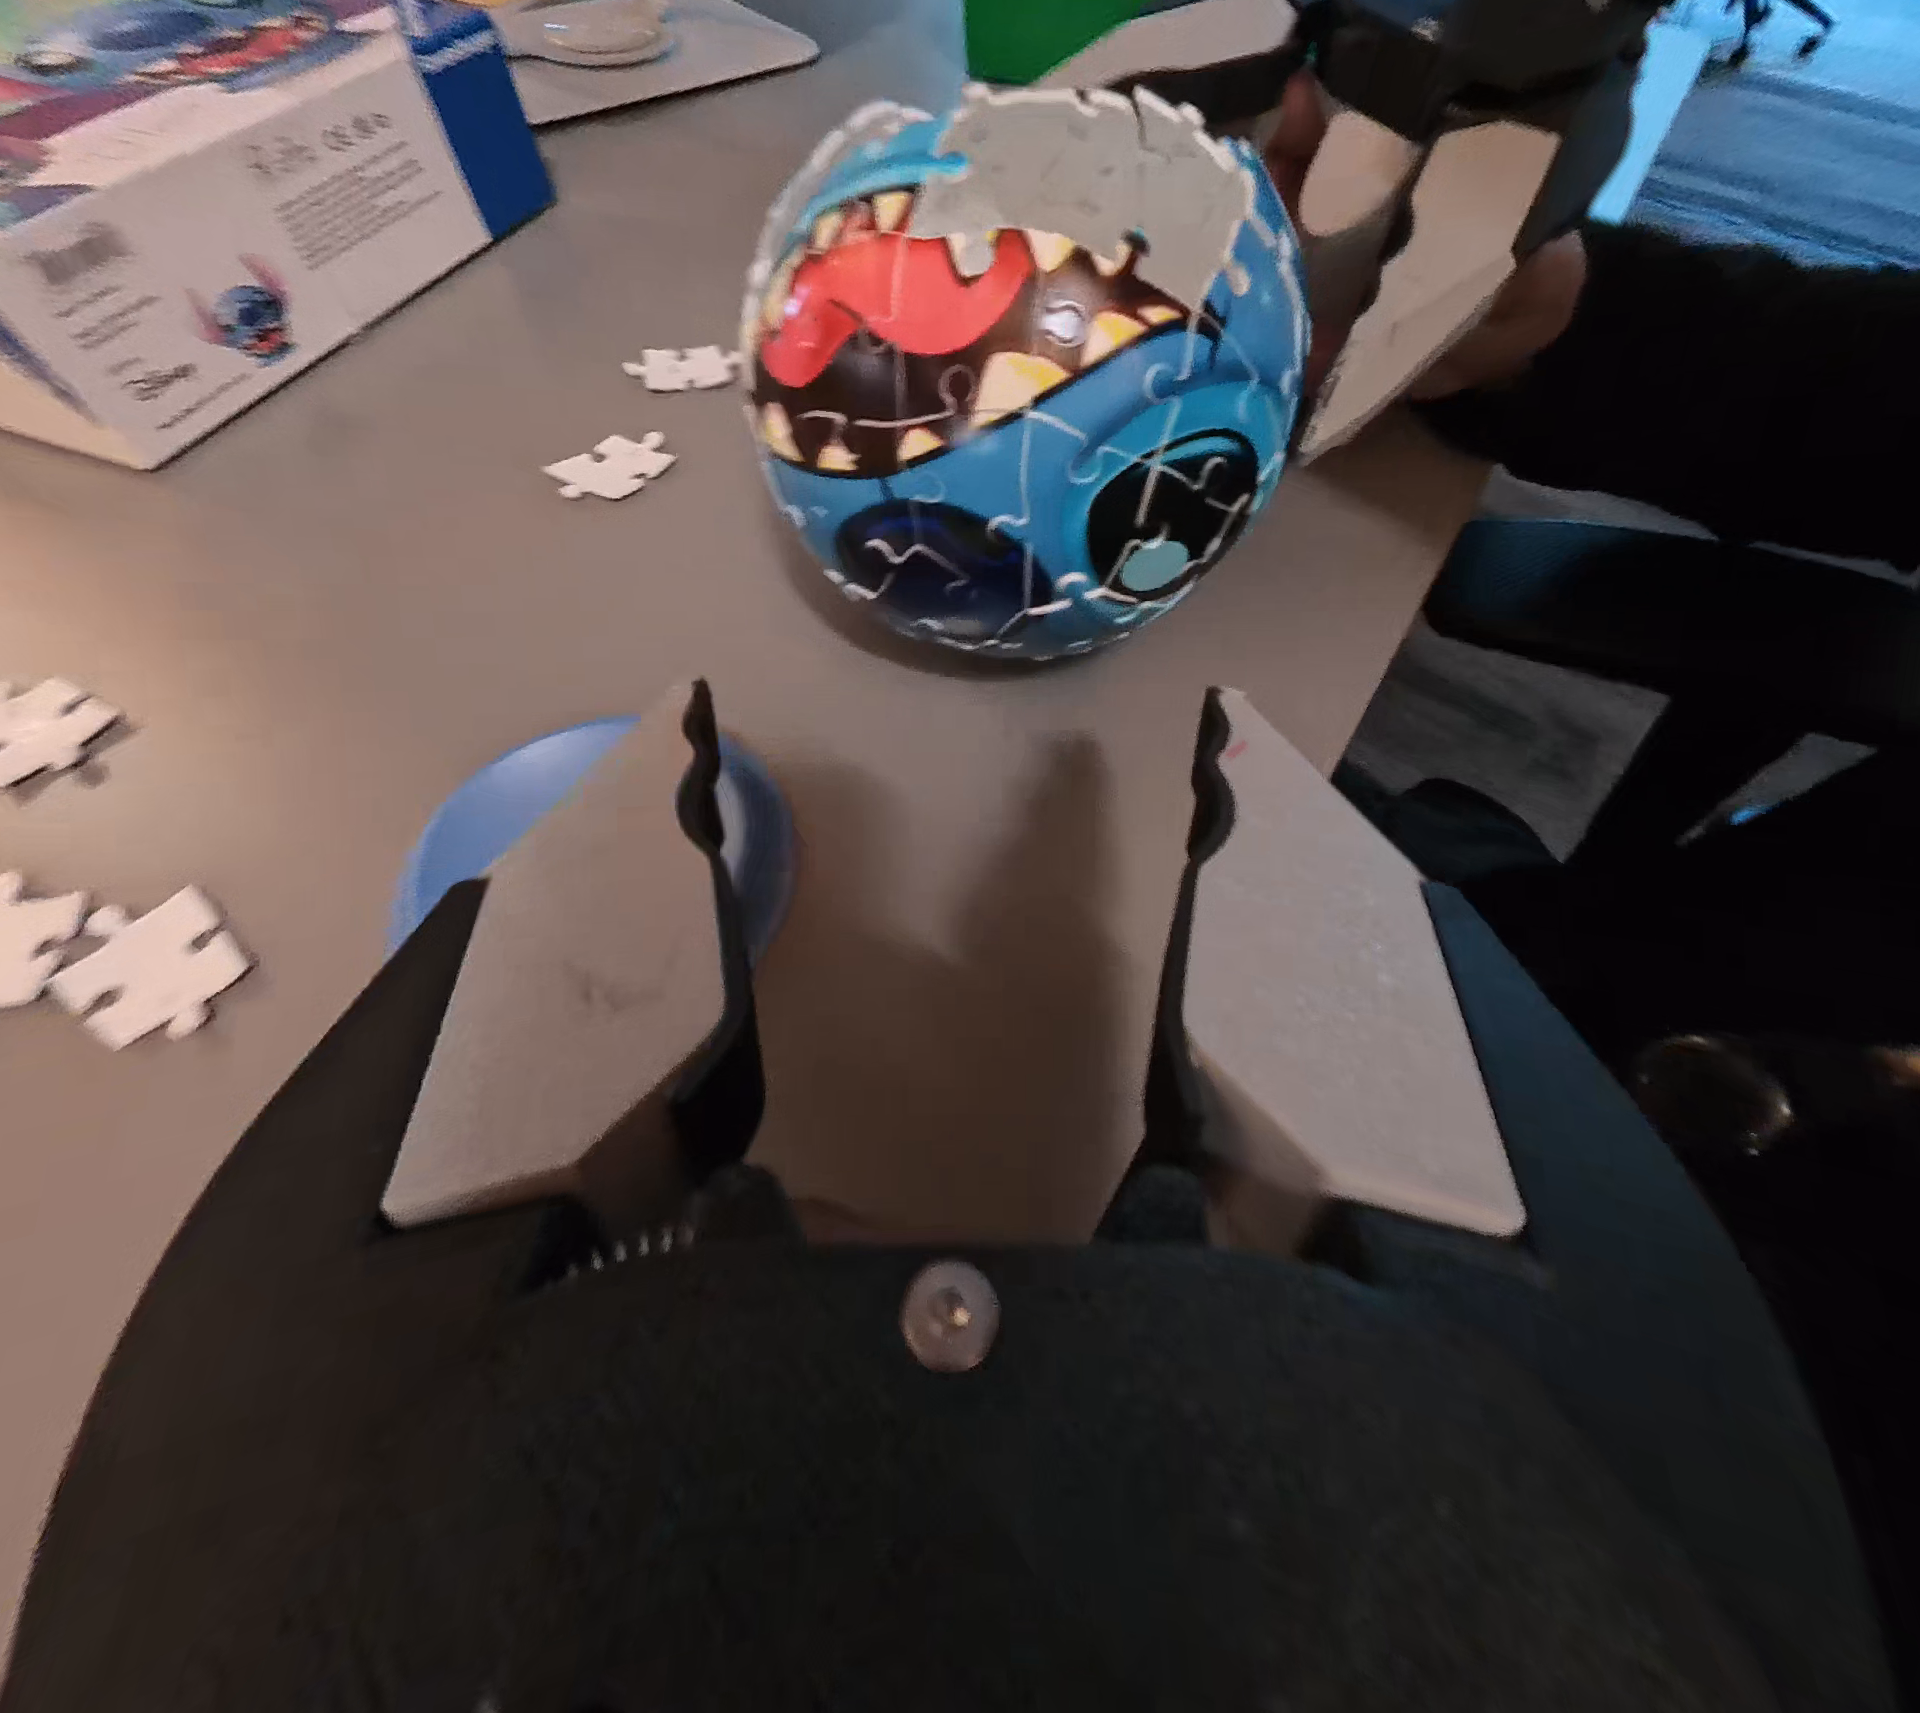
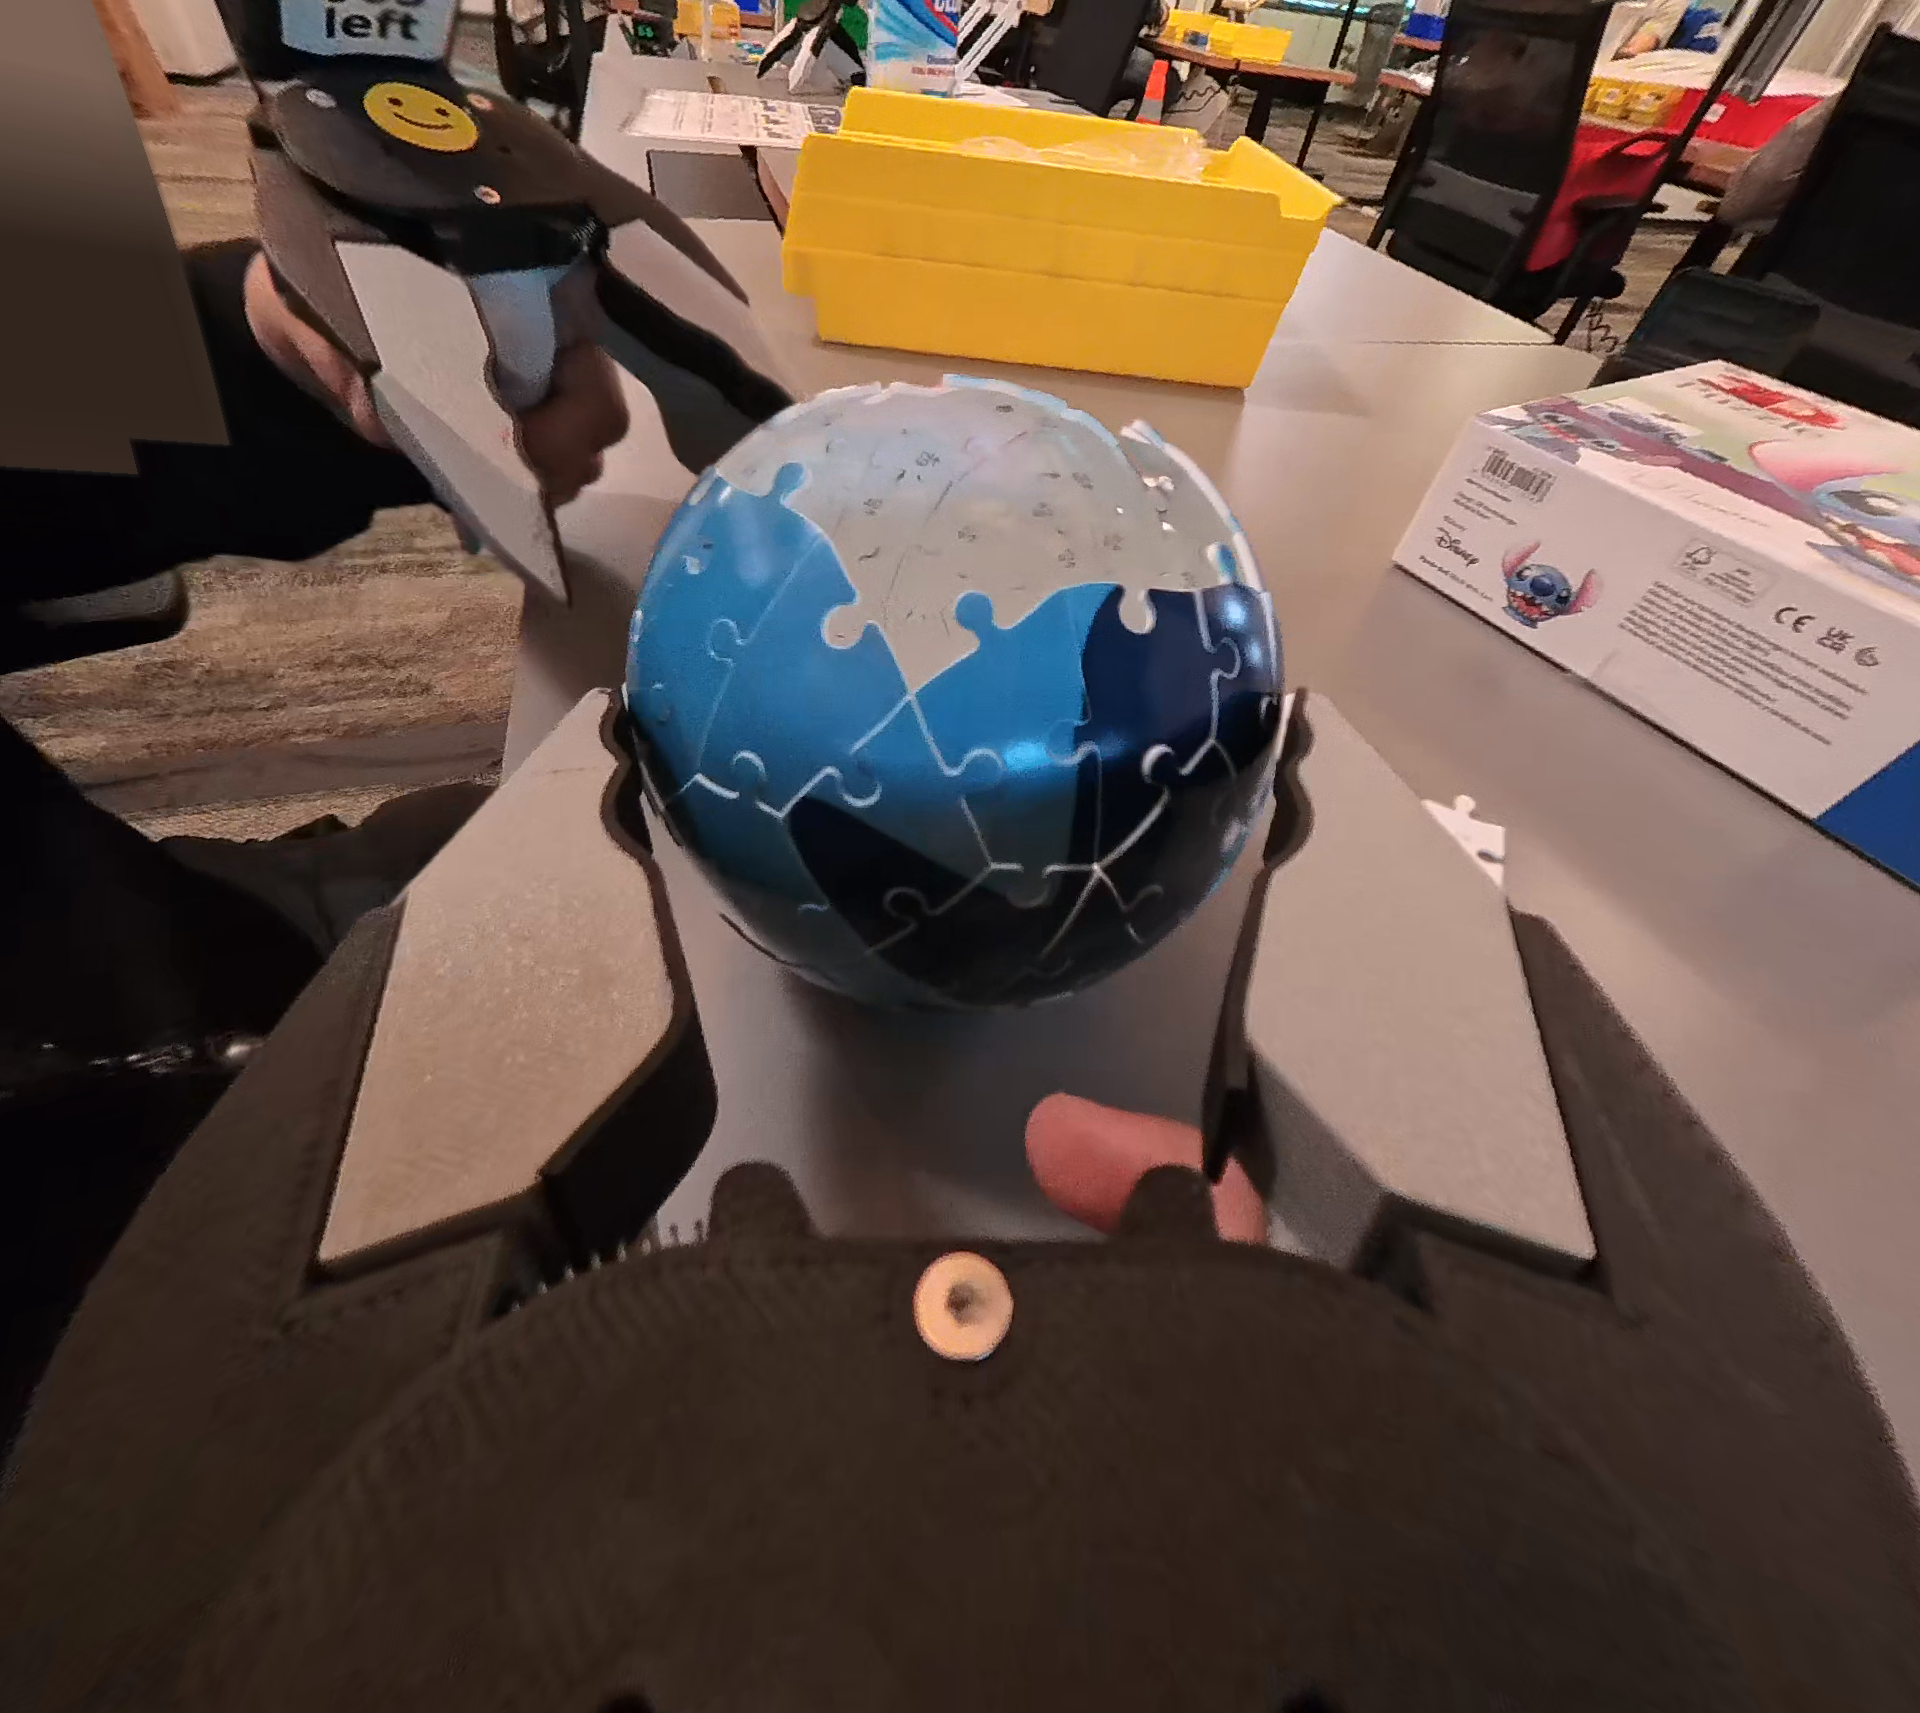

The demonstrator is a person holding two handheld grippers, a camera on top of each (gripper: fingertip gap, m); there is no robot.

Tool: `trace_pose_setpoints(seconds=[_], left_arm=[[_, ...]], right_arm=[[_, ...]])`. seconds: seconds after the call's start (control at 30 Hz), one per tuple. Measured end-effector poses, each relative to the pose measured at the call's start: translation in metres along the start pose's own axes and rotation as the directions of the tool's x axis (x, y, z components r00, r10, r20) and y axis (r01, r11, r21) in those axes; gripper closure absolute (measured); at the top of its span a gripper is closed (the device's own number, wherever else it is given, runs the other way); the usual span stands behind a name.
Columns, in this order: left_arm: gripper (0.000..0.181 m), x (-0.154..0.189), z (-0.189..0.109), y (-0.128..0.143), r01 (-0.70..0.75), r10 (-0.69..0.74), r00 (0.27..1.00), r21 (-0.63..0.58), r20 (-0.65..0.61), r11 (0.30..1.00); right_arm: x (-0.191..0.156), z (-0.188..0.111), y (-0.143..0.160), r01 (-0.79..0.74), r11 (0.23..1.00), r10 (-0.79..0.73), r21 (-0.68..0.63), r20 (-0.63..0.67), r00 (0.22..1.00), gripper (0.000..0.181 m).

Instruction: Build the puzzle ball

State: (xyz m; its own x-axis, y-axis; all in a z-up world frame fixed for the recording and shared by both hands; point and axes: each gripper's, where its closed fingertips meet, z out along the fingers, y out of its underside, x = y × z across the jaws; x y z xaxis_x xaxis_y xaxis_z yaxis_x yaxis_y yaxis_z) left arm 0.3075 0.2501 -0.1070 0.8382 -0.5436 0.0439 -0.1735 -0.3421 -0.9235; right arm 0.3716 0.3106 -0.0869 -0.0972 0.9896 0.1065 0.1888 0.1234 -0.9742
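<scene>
Puzzle ball (image 2: 951, 707) sits on the grey table (image 1: 312, 624) near its edge, mostly built: the lower shell is closed in blues, with the printed mouth and eyes facing my left wrist view, but a ragged opening at the top shows the pale inner faces of the far pieces. I judge the task well along, with the crown not yet filled.

My right gripper (image 2: 951, 790) is spread wide, and the ball lies between its two fingers at about the equator. Whether the pads actually touch the shell I cannot tell, so I call it open, bracketing rather than clamping. If I close, I want light pressure low on the finished rows, since a hollow shell could buckle or pop seams under a hard squeeze.

My left gripper (image 1: 951, 728) is open and empty, held short of the ball over the table, with a blue dish-like stand (image 1: 499, 816) partly under its left finger. Loose white pieces (image 1: 613, 466) lie face down to the left, near the puzzle box (image 1: 249, 209). For the next move I would take one by its edge, keeping its tabs free.
</scene>
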Motion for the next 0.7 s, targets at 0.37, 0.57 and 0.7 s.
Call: trace_pose_setpoints(seconds=[0.37,0.57,0.7], left_arm=[[0.073,-0.113,-0.066,0.021,0.277,-0.302,0.910,0.124,0.284,0.953],[0.086,-0.141,-0.065,0.025,0.276,-0.303,0.891,0.125,0.337,0.953],[0.102,-0.154,-0.068,0.020,0.318,-0.357,0.892,0.178,0.277,0.931]], right_arm=[[0.009,-0.017,-0.003,0.021,0.999,-0.018,0.047,-0.065,0.998,0.062],[0.011,-0.020,-0.003,0.019,0.999,-0.015,0.050,-0.089,0.996,0.058],[0.005,-0.018,-0.001,0.054,0.998,-0.051,0.030,-0.089,0.995,0.059]])
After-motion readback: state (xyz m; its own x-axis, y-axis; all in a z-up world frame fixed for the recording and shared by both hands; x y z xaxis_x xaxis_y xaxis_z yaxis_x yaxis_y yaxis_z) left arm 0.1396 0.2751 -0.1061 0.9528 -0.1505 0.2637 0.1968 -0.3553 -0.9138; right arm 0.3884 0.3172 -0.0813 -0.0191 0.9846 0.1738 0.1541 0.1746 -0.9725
